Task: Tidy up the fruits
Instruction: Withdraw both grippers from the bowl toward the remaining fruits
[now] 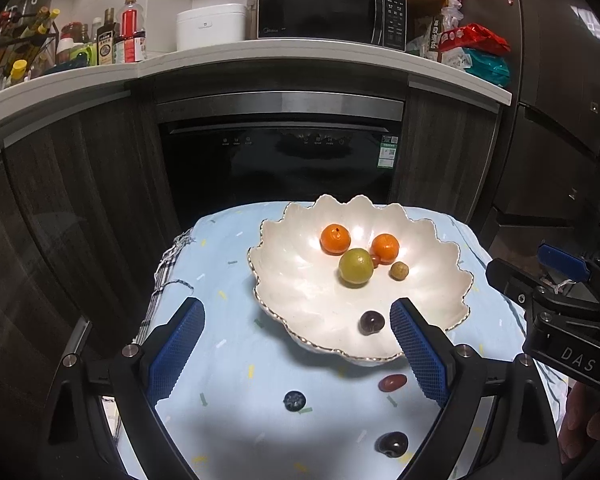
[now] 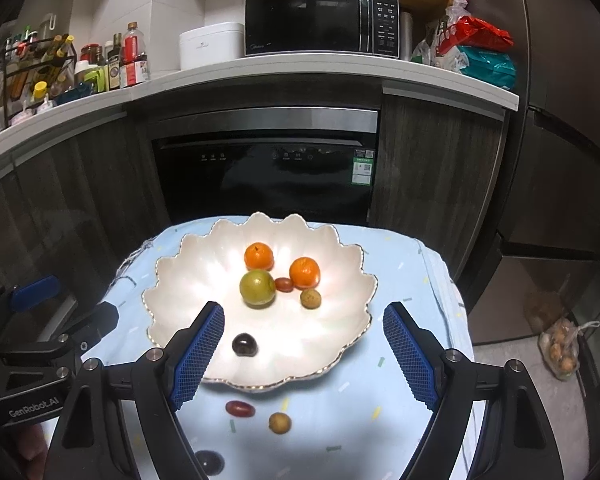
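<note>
A white scalloped bowl [image 1: 300, 280] [image 2: 188, 280] sits on a light-blue cloth and holds two oranges [image 1: 335, 239] [image 2: 259, 256], a green fruit [image 1: 355, 267] [image 2: 257, 288], a small tan fruit [image 1: 399, 270] [image 2: 310, 298], a small red fruit [image 2: 284, 284] and a dark cherry [image 1: 371, 322] [image 2: 244, 345]. On the cloth in front lie a blueberry [image 1: 294, 401], a red fruit [image 1: 392, 382] [image 2: 240, 408], a dark cherry [image 1: 392, 444] [image 2: 209, 462] and a tan fruit [image 2: 280, 423]. My left gripper [image 1: 296, 326] is open and empty over the bowl's near-left edge. My right gripper [image 2: 303, 330] is open and empty over the bowl's near rim.
The cloth-covered table [image 1: 220, 320] stands before a black built-in dishwasher [image 1: 276, 160]. The counter behind carries a microwave [image 1: 328, 6], a rice cooker [image 1: 210, 26] and bottles [image 1: 112, 36]. A bag of fruit [image 2: 562, 350] lies on the floor at right.
</note>
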